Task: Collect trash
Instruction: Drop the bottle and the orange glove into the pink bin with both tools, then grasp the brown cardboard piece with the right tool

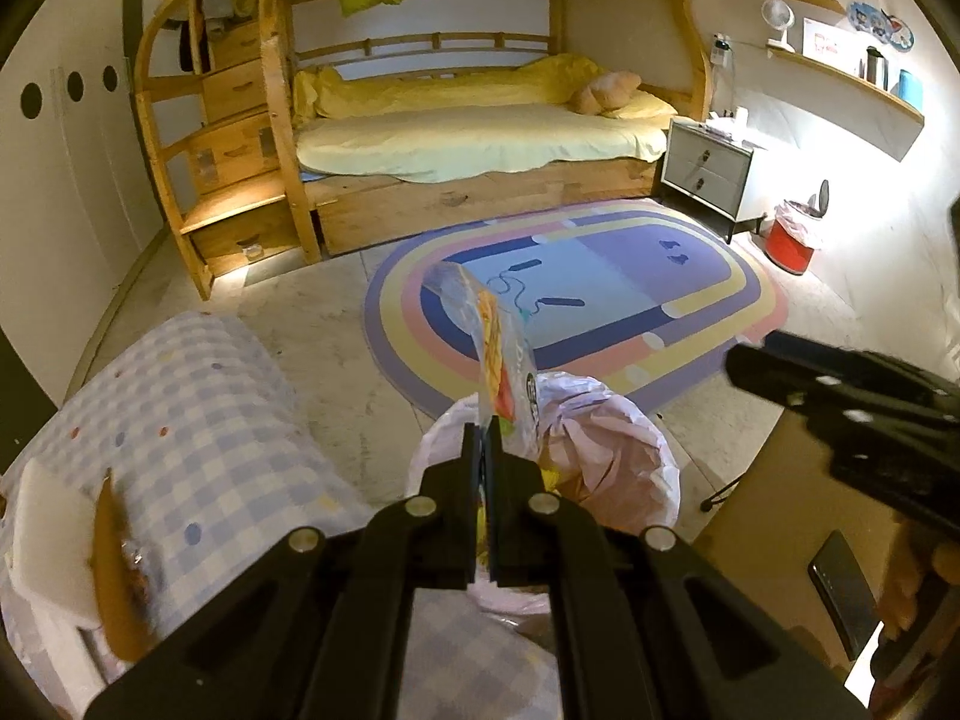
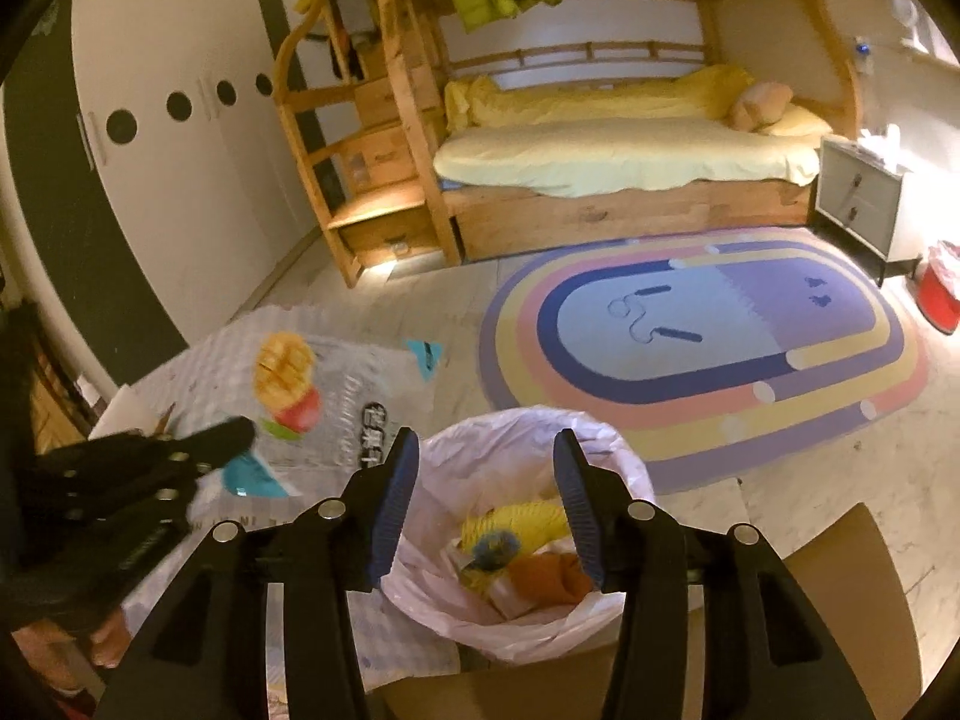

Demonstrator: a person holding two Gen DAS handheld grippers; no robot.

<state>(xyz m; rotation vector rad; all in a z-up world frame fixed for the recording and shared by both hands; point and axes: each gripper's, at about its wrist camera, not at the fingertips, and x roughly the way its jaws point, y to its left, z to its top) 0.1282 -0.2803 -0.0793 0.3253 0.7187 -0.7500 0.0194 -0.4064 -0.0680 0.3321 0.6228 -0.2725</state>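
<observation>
My left gripper (image 1: 483,427) is shut on a clear snack wrapper (image 1: 498,354) printed with mango and fruit, held edge-on above the near rim of the trash bin. The bin (image 1: 600,432) is lined with a pale pink bag. In the right wrist view the same wrapper (image 2: 312,396) shows flat, left of the bin (image 2: 528,450), with the left gripper (image 2: 240,429) pinching its lower edge. My right gripper (image 2: 486,456) is open and empty, its fingers straddling the bin's mouth. Yellow and orange trash (image 2: 528,546) lies inside the bin.
A table with a blue checked cloth (image 1: 198,438) stands left of the bin. A wooden chair seat (image 2: 840,570) is at the right. A striped oval rug (image 2: 708,348) lies beyond, then a bunk bed (image 2: 630,150), a nightstand (image 1: 708,168) and a red bin (image 1: 792,240).
</observation>
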